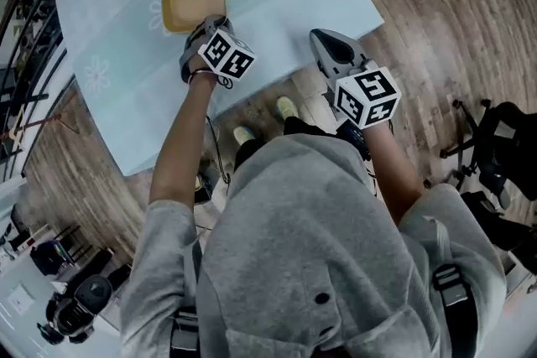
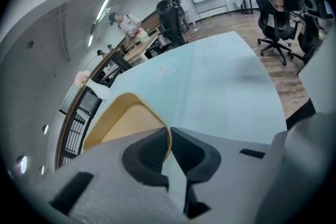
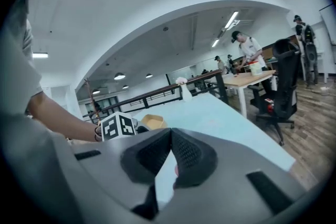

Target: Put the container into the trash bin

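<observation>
Over flower-printed table (image 2: pixel 220 86), left claw (image 2: pixel 169 139) pinches container (image 2: pixel 123 123) rim.

left claw (image 2: pixel 169 132) pinched shut on the rim of the container (image 1: pixel 191 7), left arm (image 1: pixel 176 147) stretched forward and down. right claw (image 3: pixel 171 132) closed and empty, pointing almost level.

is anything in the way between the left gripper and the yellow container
Nothing visible: the left gripper is shut on the rim of the yellow container, which sits between its fingers. No trash bin clearly shows in any view, so that path cannot be judged.
</observation>
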`<state>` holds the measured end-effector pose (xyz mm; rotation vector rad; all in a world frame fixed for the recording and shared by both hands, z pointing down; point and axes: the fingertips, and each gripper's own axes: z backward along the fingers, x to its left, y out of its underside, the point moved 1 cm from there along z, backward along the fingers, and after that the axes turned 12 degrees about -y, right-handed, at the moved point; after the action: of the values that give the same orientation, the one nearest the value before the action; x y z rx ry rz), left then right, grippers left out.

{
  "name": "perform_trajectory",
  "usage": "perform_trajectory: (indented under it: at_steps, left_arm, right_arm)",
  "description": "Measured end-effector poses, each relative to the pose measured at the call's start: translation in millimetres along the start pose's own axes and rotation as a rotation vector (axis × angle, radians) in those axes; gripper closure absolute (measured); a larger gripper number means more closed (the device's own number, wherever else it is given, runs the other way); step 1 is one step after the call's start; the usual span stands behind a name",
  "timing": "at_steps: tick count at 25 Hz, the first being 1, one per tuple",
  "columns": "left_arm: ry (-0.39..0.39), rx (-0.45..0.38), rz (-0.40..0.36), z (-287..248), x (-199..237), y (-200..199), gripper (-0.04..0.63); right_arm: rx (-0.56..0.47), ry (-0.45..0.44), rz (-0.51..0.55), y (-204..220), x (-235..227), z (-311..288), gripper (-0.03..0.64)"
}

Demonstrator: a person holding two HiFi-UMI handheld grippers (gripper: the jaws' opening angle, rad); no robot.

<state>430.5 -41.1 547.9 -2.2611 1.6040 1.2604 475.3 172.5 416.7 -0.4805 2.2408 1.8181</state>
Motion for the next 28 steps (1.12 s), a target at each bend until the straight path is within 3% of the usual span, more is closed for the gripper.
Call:
perform_trajectory:
  at_steps: [5,11,14,17,23,28]
  left_arm:
    - [-0.104,0.183,0.160,24.6,51.8,112.8,0.561]
    - [-0.189,0.374,0.321,88.3,79.4,254.8,0.561]
    - [-0.243,0.509,0.425,133.5,75.4,340.9,0.561]
    - [-0.264,0.597,0.500,171.3,67.0,402.6,0.561]
    - [-0.293,0.736,0.587,239.8,35.1,510.5,0.561]
    - [-0.322,0.781,0.661,301.5,2.4,583.1,0.561]
  right_arm:
    - [0.090,-0.245,0.043,-3.7,50.7,-92.1,0.592]
    - [0.186,-0.487,0.091,8.8,153.6,-176.9,0.592]
    - [0.257,-0.648,0.116,25.3,220.7,-221.2,0.592]
    - [0.314,-0.756,0.141,41.5,278.3,-247.1,0.592]
    - [0.399,-0.913,0.181,86.1,387.2,-276.3,0.592]
    - [0.472,-1.035,0.225,121.9,481.0,-288.2,0.592]
